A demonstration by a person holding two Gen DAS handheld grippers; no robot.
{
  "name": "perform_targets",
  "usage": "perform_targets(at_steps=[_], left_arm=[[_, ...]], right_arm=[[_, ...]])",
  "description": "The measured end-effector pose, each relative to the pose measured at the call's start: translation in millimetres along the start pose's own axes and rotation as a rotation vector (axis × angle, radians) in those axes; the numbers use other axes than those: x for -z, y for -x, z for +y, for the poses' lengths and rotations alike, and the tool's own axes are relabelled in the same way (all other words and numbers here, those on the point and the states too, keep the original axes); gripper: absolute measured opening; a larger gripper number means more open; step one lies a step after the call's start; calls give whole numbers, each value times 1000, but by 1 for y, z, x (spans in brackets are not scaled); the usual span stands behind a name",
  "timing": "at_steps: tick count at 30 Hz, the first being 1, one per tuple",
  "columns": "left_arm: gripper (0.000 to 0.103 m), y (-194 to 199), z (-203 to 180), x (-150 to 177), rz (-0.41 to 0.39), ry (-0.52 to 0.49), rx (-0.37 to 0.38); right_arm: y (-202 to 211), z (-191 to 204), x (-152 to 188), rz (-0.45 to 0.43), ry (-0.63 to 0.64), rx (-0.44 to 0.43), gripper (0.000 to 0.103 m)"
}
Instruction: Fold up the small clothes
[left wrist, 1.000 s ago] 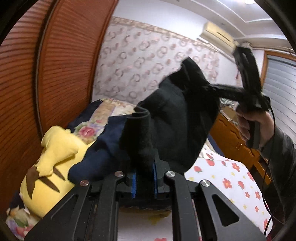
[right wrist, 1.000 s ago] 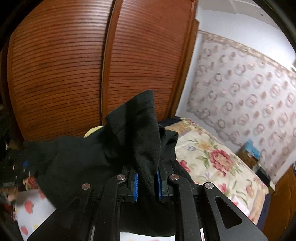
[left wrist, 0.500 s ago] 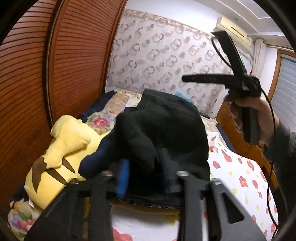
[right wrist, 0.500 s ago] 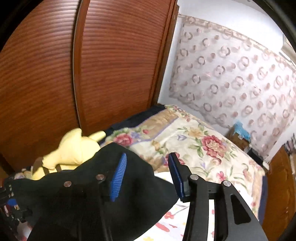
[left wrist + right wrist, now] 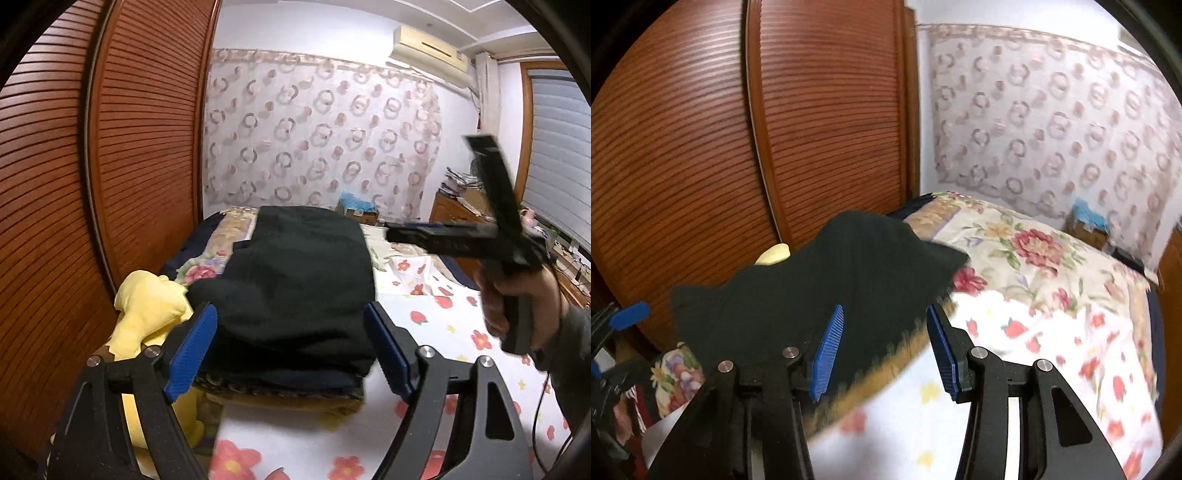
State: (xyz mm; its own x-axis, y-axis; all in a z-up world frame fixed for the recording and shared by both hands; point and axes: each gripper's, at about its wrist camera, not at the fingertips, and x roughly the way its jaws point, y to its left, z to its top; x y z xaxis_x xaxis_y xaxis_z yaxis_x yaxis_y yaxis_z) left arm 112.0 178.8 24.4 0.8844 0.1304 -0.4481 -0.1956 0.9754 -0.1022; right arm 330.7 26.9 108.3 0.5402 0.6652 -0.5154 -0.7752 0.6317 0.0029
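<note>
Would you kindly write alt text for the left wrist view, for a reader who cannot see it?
A folded black garment lies on a pile of clothes on a flowered bed, just beyond the left gripper, whose blue-padded jaws are opening with nothing pressed between them. A yellow plush toy sits at left by a wooden slatted wardrobe; at right a hand holds the right gripper.

1. Our left gripper (image 5: 291,347) points gently downward, its blue-padded jaws opening wide; the pads (image 5: 190,352) press on nothing.
2. Our right gripper (image 5: 882,349) also tilts downward, jaws parted about halfway, blue pads (image 5: 827,350) clear of any grip.
3. In the left wrist view, our right hand (image 5: 517,302) wraps around the right gripper's handle, off to the right side, with a grey sleeve (image 5: 570,362) at the wrist.
4. That right gripper appears slightly motion-blurred there, fingers reaching leftward.
</note>
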Motion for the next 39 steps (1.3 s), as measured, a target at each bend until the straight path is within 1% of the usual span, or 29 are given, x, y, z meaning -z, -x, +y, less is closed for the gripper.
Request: perform_targets(at_steps=[6, 8, 11, 14, 15, 18, 25, 28, 31, 33, 37, 39], left_arm=[[82, 16, -38, 4, -10, -55, 44], [82, 21, -50, 5, -14, -68, 56], [82, 30, -69, 8, -19, -91, 66], [82, 40, -87, 12, -22, -114, 78], [82, 44, -93, 13, -24, -120, 85], [82, 56, -106, 12, -36, -127, 119], [84, 79, -131, 2, -71, -159, 133], [84, 87, -137, 0, -83, -159, 139], [84, 91, -142, 0, -90, -157, 144], [85, 91, -144, -1, -89, -159, 147], [85, 92, -145, -2, -88, -165, 145], [85, 92, -146, -2, -87, -164, 147]], right_arm=[[64, 14, 45, -60, -61, 53, 49], [86, 20, 60, -81, -84, 83, 52], [127, 28, 81, -111, -105, 143, 55], [164, 35, 95, -141, -125, 186, 59], [175, 38, 99, -146, -135, 219, 64], [203, 50, 111, -177, -156, 280, 70], [249, 75, 125, -243, -233, 382, 71], [253, 89, 128, -262, -245, 409, 71], [246, 107, 131, -275, -250, 426, 71], [239, 112, 136, -283, -248, 447, 71], [230, 127, 139, -290, -255, 458, 71], [226, 130, 147, -292, -260, 465, 71]])
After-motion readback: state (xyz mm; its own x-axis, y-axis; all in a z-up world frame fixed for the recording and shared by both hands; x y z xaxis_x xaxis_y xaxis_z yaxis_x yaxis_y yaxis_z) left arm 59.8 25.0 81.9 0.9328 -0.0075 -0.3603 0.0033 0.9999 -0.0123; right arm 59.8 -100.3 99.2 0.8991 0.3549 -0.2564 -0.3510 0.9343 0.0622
